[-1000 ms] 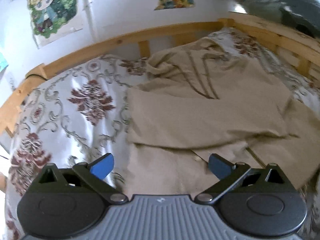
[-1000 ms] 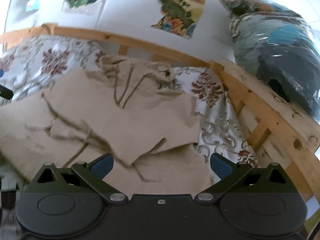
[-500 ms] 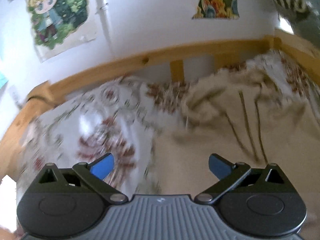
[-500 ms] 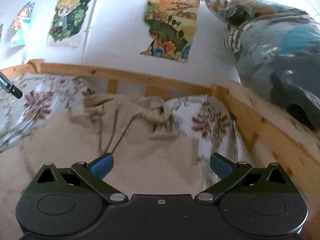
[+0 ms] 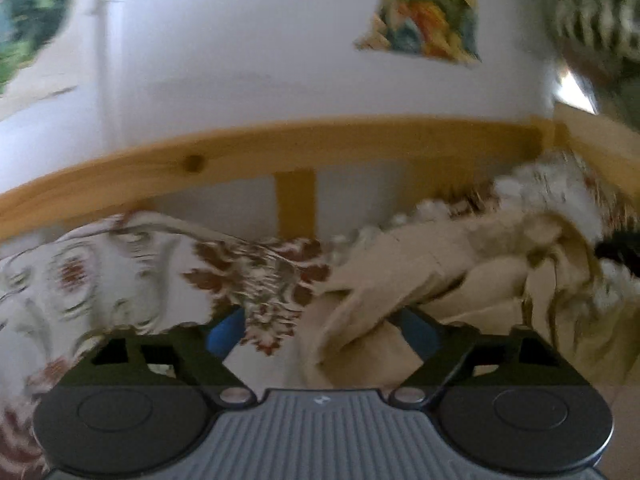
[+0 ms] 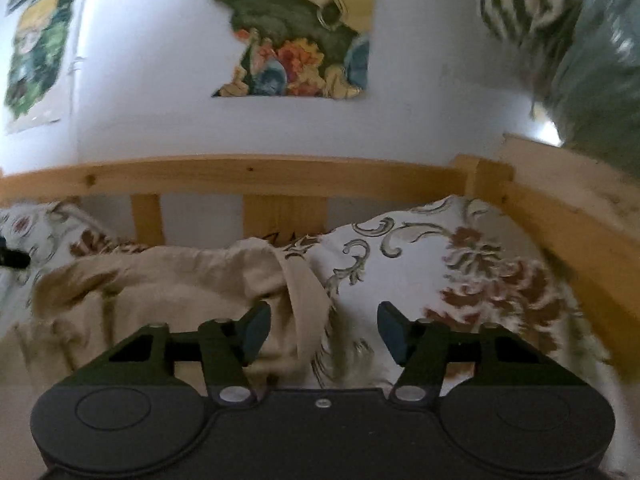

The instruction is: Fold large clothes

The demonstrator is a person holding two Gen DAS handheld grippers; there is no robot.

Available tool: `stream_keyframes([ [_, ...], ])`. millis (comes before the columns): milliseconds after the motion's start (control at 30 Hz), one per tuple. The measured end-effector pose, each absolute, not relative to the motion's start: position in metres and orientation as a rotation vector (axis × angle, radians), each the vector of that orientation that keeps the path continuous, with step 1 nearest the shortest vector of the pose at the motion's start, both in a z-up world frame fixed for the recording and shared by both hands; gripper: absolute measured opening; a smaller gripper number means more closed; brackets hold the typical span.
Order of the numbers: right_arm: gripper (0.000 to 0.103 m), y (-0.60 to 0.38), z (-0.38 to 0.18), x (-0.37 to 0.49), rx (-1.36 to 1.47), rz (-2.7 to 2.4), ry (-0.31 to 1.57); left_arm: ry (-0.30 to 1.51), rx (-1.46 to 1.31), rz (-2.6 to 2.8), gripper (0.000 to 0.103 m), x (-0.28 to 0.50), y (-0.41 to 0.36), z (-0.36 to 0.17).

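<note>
Change in view: a second ago we looked down on the whole beige fabric garment [image 5: 432, 264] spread over the white bedsheet with rust-red floral print [image 5: 120, 280]; now both cameras sit low at the far end of the bed, close under the pale wooden bed rail [image 6: 256, 172].

Left gripper [image 5: 320, 330]: we have dropped into the cloth. Sheet and garment bunch up over the blue pads, which are still well apart; nothing is pinched, though the picture is blurred.

Right gripper [image 6: 324, 330]: its jaws have narrowed since half a second ago but remain parted, with a gap between the pads. A raised beige fold rises just inside the left pad, not yet clamped.

Garment position: its upper edge lies crumpled against the headboard end, between the two grippers, partly on the floral sheet.

Meaning for the task: we judge this as the reach for the far edge, the grasp before drawing it back over the body. Folding itself looks barely begun.

Risk: the left pads may catch the sheet along with the garment.
</note>
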State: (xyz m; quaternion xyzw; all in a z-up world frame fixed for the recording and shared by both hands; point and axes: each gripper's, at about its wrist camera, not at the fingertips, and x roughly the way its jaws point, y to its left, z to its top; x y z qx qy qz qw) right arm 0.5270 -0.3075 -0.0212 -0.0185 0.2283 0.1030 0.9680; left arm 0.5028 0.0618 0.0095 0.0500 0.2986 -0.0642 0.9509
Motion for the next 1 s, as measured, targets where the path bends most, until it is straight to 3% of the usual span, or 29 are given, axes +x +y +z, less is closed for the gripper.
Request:
stream_keyframes([
  [33, 0.061, -0.302, -0.025, 0.535, -0.045, 0.211, 0.474, 0.633, 0.134, -0.137, 0.053, 0.509, 0.057, 0.003],
  [67, 0.060, -0.296, -0.030, 0.542, -0.066, 0.212, 0.485, 0.657, 0.139, -0.134, 0.003, 0.513, 0.055, -0.002],
  [100, 0.055, -0.289, -0.037, 0.549, -0.096, 0.220, 0.512, 0.665, 0.107, -0.123, 0.002, 0.514, 0.056, -0.006],
  [133, 0.023, -0.285, -0.041, 0.554, -0.112, 0.222, 0.537, 0.652, 0.061, -0.126, 0.002, 0.511, 0.060, -0.008],
  [167, 0.004, -0.283, -0.045, 0.554, -0.116, 0.204, 0.541, 0.615, 0.037, -0.128, 0.002, 0.505, 0.062, -0.010],
  [300, 0.002, -0.286, -0.043, 0.506, -0.095, 0.121, 0.352, 0.521, 0.014, -0.108, 0.001, 0.470, 0.074, -0.021],
  [433, 0.003, -0.287, -0.061, 0.471, -0.136, 0.100, 0.309, 0.540, 0.001, -0.161, 0.001, 0.455, 0.082, -0.037],
  [500, 0.007, -0.292, -0.067, 0.467, -0.127, 0.129, 0.349, 0.533, 0.036, -0.169, 0.001, 0.450, 0.081, -0.039],
  [600, 0.023, -0.310, -0.056, 0.466, -0.031, 0.193, 0.364, 0.522, 0.068, -0.190, 0.001, 0.446, 0.080, -0.038],
  [667, 0.058, -0.323, -0.037, 0.478, 0.053, 0.237, 0.356, 0.514, 0.068, -0.193, 0.001, 0.445, 0.080, -0.038],
  [700, 0.063, -0.325, -0.025, 0.488, 0.093, 0.253, 0.355, 0.511, 0.073, -0.193, 0.001, 0.445, 0.080, -0.039],
  [867, 0.073, -0.319, 0.007, 0.595, 0.194, 0.357, 0.565, 0.505, 0.048, -0.198, 0.001, 0.443, 0.083, -0.046],
  [1000, 0.073, -0.307, -0.008, 0.662, 0.226, 0.369, 0.772, 0.505, 0.024, -0.200, 0.001, 0.444, 0.089, -0.047],
])
